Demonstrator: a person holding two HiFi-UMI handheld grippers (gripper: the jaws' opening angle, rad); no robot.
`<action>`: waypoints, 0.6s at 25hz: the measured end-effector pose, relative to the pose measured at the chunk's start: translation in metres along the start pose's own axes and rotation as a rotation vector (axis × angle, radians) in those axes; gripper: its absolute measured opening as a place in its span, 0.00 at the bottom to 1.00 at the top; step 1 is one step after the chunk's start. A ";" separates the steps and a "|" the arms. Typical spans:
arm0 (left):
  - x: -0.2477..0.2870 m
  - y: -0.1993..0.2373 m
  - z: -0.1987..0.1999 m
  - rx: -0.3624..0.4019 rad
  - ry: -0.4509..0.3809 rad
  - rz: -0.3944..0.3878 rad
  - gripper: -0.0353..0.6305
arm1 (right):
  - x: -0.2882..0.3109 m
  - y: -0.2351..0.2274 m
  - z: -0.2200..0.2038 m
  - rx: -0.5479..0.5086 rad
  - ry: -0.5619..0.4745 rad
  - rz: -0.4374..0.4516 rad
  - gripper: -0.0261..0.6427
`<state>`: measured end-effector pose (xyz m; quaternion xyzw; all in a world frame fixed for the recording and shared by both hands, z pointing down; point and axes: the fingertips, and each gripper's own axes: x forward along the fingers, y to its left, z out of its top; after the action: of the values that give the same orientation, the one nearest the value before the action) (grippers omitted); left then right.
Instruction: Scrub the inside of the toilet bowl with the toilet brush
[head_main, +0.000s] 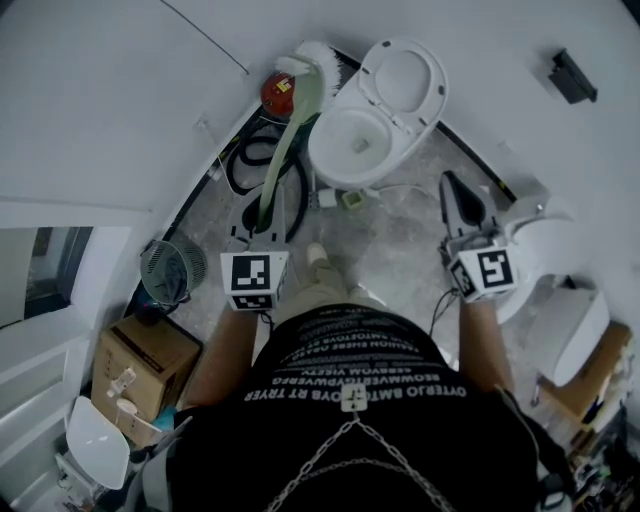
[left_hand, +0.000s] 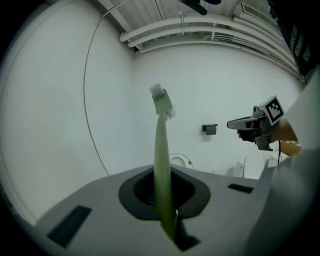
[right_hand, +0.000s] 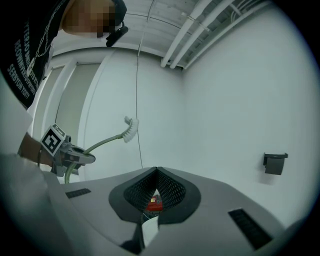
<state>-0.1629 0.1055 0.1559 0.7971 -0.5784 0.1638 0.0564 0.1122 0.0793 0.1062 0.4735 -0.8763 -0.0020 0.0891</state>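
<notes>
**Item 1.** Left claw (head_main: 262, 228), nearest, at 7 o'clock of the bowl. The jaws are clamped on the lower handle of the pale green long-handled toilet brush with white bristles (head_main: 283, 150). In the left gripper view the handle (left_hand: 161, 150) rises straight out between the jaws.

**Item 2.** Right claw (head_main: 452, 185), at 4 o'clock of the bowl. The jaw tips are pressed together with nothing between them (right_hand: 156, 172).

**Item 3.** White ceramic toilet bowl (head_main: 330, 170), with its seat raised, standing on the grey mottled floor (head_main: 400, 240).

**Item 4.** Brush head, at 12 o'clock from the left claw and 11 o'clock of the bowl. It is outside the rim, just beside a red rounded object (head_main: 278, 93).
</notes>
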 end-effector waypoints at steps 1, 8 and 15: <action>0.004 0.003 0.000 0.002 0.002 -0.003 0.06 | 0.005 -0.001 0.001 0.004 -0.002 -0.003 0.04; 0.035 0.025 0.008 0.006 0.001 -0.029 0.05 | 0.037 -0.002 0.005 0.009 -0.001 -0.016 0.04; 0.071 0.060 0.014 0.009 -0.012 -0.064 0.05 | 0.081 -0.003 0.009 0.008 0.009 -0.048 0.04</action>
<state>-0.1973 0.0176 0.1597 0.8163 -0.5524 0.1598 0.0546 0.0699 0.0091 0.1095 0.4949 -0.8642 0.0015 0.0908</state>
